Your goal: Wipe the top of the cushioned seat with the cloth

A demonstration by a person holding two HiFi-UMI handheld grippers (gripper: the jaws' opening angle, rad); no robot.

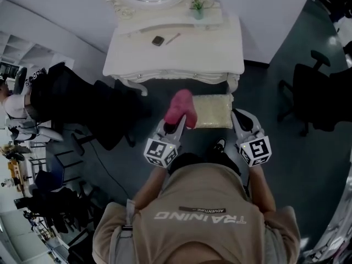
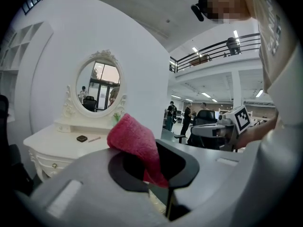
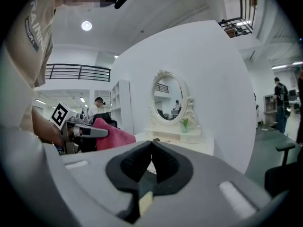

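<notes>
Head view, left gripper point(image 1: 177, 124), jaws clamped on pink cloth point(image 1: 181, 106), at nine o'clock edge of cushioned seat point(image 1: 213, 111), right gripper point(image 1: 238, 117), jaws pressed together, at three o'clock edge, dressing table point(image 1: 176, 51) at twelve o'clock.

Head view: high above, facing steeply down. Person's shoulders point(image 1: 198, 224) fill lower frame, dressing table point(image 1: 173, 51) at top centre, cushioned seat point(image 1: 212, 111) mid-frame.

Left gripper view: low, close behind own jaws, facing level. Mirror point(image 2: 98, 86) left of centre, right gripper point(image 2: 201, 130) at right of frame.

Right gripper view: low, close behind own jaws. Mirror right of centre, left gripper point(image 3: 104, 132) with cloth point(image 3: 117, 137) at left of frame.

Shared: dressing table and cloth in all three views. Each gripper view catches other gripper.
</notes>
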